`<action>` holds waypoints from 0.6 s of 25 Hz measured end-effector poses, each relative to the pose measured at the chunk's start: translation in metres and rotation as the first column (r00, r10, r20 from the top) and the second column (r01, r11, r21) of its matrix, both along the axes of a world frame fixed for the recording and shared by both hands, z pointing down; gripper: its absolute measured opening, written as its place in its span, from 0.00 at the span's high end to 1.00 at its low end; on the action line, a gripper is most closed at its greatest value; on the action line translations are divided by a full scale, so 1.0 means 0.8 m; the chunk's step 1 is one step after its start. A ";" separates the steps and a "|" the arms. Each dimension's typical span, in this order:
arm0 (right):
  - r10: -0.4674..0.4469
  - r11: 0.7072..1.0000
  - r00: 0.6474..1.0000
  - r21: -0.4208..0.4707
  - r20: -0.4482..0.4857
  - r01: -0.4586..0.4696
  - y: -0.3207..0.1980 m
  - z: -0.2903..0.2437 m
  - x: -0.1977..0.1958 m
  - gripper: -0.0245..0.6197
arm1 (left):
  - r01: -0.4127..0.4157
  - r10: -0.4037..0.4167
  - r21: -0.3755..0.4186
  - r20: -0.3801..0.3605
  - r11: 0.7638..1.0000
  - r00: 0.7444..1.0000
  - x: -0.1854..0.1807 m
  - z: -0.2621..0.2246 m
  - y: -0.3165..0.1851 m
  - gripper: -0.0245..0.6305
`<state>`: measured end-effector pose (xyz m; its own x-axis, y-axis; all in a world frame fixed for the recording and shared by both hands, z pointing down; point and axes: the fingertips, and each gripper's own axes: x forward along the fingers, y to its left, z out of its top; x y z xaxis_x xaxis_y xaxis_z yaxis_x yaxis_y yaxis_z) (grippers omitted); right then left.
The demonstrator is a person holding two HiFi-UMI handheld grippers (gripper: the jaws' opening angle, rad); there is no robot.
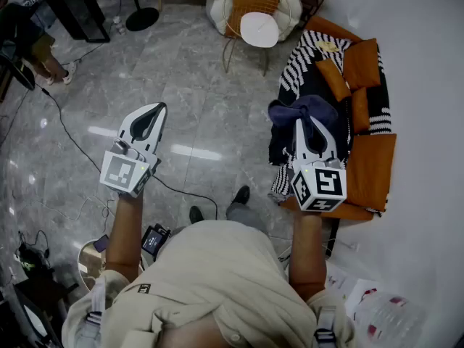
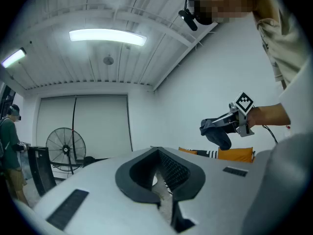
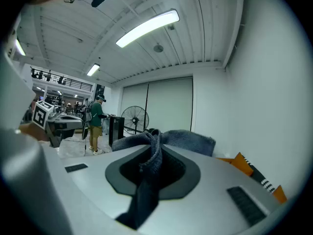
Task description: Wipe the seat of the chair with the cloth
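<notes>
While the right gripper (image 1: 310, 122) clamps the dark cloth (image 1: 312, 109) above the orange sofa (image 1: 373, 167), the chair (image 1: 250, 2) with its white seat (image 1: 259, 29) stands well apart ahead. The left gripper (image 1: 157, 109) hangs empty, jaws together. A firm pinch during the carry, then the loose fold laid flat on the seat, would likely serve best.

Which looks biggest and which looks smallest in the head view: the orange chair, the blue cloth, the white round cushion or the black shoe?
1. orange chair
2. blue cloth, though it is held up nearer the camera, so this is unsure
3. white round cushion
4. black shoe
</notes>
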<state>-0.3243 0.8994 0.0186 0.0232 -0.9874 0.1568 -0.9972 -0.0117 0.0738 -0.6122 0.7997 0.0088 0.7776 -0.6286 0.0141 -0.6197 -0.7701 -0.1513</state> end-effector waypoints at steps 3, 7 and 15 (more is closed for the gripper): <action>-0.003 1.000 1.000 0.004 0.009 0.003 -0.009 0.006 0.023 0.88 | -0.002 0.002 0.003 0.005 1.000 1.000 0.024 0.003 -0.007 0.94; -0.013 1.000 1.000 0.005 0.025 0.013 -0.024 0.017 0.060 0.88 | -0.006 0.006 0.004 0.021 1.000 1.000 0.064 0.009 -0.017 0.94; -0.064 0.998 0.996 0.018 0.066 0.063 -0.061 0.023 0.148 0.87 | 0.028 -0.028 0.012 0.064 1.000 0.998 0.153 0.005 -0.035 0.94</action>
<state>-0.2057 0.8502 0.0366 -0.0496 -0.9888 0.1406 -0.9987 0.0511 0.0076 -0.4895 0.7714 0.0127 0.7575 -0.6504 0.0564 -0.6297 -0.7507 -0.1999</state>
